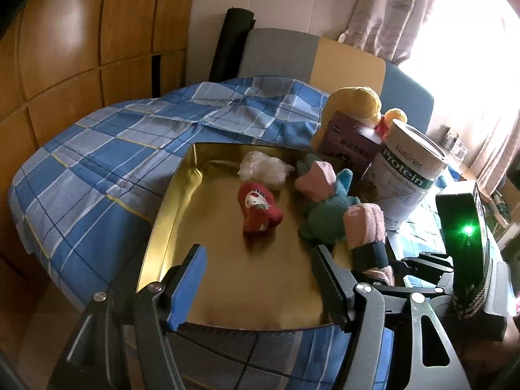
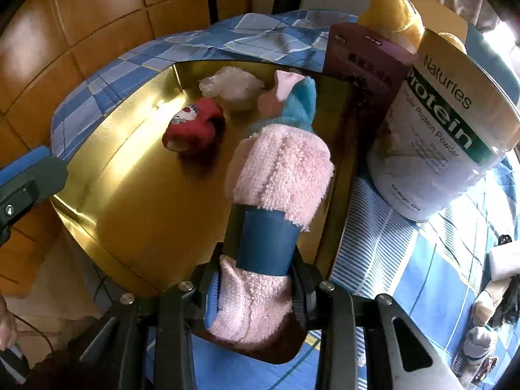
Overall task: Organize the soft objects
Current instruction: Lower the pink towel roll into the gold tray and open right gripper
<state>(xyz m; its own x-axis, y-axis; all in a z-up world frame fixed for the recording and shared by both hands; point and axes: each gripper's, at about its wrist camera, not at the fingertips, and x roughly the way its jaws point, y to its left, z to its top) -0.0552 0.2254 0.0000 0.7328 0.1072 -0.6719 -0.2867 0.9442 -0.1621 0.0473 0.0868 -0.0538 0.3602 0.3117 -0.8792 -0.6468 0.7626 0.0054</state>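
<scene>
A rolled pink towel (image 2: pixel 279 175) is gripped by the right gripper (image 2: pixel 260 243) over the gold tray's (image 1: pixel 227 279) right edge, while the left gripper (image 1: pixel 260 279) is held wide and empty above the near rim. Inside the tray, a red sock (image 1: pixel 258 208), a teal-and-pink sock (image 1: pixel 325 201) and crumpled white plastic (image 1: pixel 263 167) are seen. Beyond, a tin (image 2: pixel 445 123) is labelled "Naturies Protein".

One gold tray (image 1: pixel 182 188) holds four soft items; beside it stand one protein tin (image 1: pixel 406 175) and one purple box (image 1: pixel 351 143).
</scene>
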